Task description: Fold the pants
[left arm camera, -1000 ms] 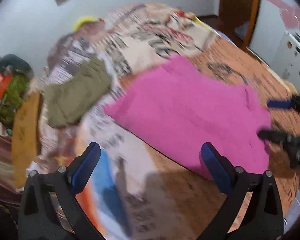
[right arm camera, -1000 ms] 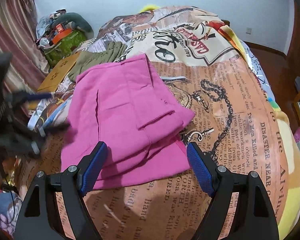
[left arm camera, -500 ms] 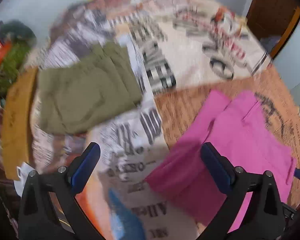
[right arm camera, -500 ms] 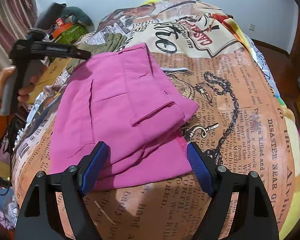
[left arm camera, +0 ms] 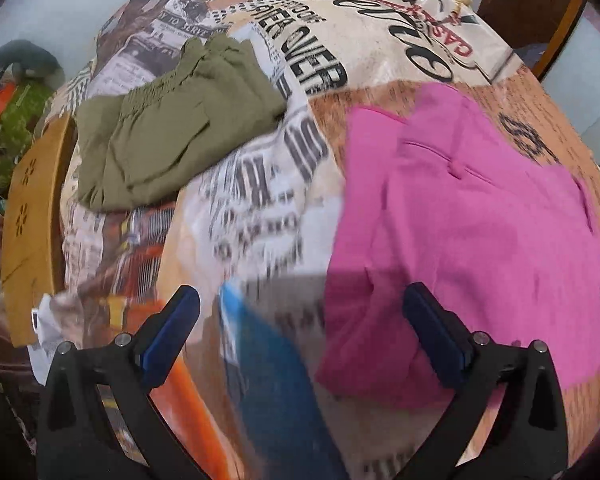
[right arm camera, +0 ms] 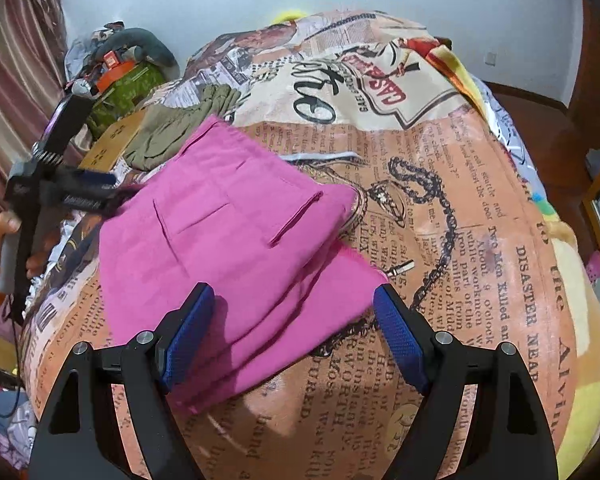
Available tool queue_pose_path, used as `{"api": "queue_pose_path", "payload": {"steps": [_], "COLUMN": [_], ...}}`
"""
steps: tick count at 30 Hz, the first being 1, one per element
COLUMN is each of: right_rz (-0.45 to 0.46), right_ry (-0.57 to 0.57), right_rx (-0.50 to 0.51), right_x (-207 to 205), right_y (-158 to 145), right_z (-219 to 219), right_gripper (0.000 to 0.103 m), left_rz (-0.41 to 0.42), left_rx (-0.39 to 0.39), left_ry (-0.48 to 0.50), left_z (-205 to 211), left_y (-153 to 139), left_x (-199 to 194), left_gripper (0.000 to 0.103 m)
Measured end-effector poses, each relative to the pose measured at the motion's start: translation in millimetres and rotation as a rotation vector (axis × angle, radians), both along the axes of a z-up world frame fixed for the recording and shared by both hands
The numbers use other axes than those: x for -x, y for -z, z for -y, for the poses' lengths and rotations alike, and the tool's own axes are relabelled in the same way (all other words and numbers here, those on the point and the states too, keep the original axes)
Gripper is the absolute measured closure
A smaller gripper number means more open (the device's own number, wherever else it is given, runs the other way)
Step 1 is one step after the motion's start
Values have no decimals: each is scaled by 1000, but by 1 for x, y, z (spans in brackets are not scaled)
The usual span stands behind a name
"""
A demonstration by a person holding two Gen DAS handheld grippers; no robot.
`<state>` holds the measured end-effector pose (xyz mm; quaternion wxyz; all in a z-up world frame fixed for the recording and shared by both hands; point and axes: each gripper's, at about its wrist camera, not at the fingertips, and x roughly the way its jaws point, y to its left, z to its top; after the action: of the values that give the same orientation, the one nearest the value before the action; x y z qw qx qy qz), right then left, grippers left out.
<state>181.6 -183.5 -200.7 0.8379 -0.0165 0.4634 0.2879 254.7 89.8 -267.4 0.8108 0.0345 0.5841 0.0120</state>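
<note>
Left gripper (left arm camera: 300, 328) has swung down over the folded, soft pink pants (right arm camera: 236, 248), jaws spread like the right gripper's (right arm camera: 294, 328), on newsprint-patterned bedspread (right arm camera: 460, 240).

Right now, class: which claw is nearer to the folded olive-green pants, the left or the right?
Left. The left claw hovers open at the pink pants' side edge, nearer the olive-green pants. The right claw sits open at the pink pants' opposite end.

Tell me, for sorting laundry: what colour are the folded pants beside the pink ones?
Olive green pants, clearest in the left wrist view.
</note>
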Motion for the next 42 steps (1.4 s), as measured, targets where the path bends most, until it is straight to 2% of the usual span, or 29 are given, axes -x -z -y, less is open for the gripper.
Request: {"api": "queue_pose_path", "payload": {"steps": [5, 9, 11, 14, 17, 20, 23, 28, 32, 34, 35, 39, 42], "right_rz": [19, 24, 3, -23, -34, -24, -19, -9, 8, 10, -2, -44, -92], "right_ry": [-15, -6, -13, -29, -35, -48, -57, -61, -74, -80, -84, -95, -108], "right_rx": [-18, -14, -8, -21, -12, -1, -25, -60, -69, -69, -75, -70, -31], "right_x": [6, 5, 2, 0, 0, 0, -4, -22, -39, -47, -53, -72, -85], "right_y": [-4, -1, 5, 10, 9, 4, -2, -12, -18, -18, -16, -2, 13], "right_z": [0, 1, 0, 1, -1, -2, -2, -10, -21, -26, -29, -40, -49], "right_gripper": [24, 25, 33, 38, 39, 40, 40, 40, 40, 45, 49, 60, 63], "left_rz": [10, 31, 40, 35, 73, 95, 107, 174, 207, 212, 212, 168, 148], "left_rx": [27, 71, 99, 114, 69, -56, -56, 2, 34, 45, 51, 102, 135], "left_ry": [12, -19, -46, -68, -61, -63, -75, -93, -61, -36, -28, -27, -33], "left_z": [-2, -3, -8, -16, -23, -29, -37, -37, -22, -12, -8, 3, 6], "left_y": [-6, -7, -8, -11, -17, -23, -29, -53, -63, -64, -63, -54, -45], "left_x": [41, 62, 69, 75, 80, 87, 88, 77, 57, 44, 39, 15, 4], "left_gripper": [0, 0, 0, 0, 0, 0, 0, 0, 0, 0, 2, 27, 33]}}
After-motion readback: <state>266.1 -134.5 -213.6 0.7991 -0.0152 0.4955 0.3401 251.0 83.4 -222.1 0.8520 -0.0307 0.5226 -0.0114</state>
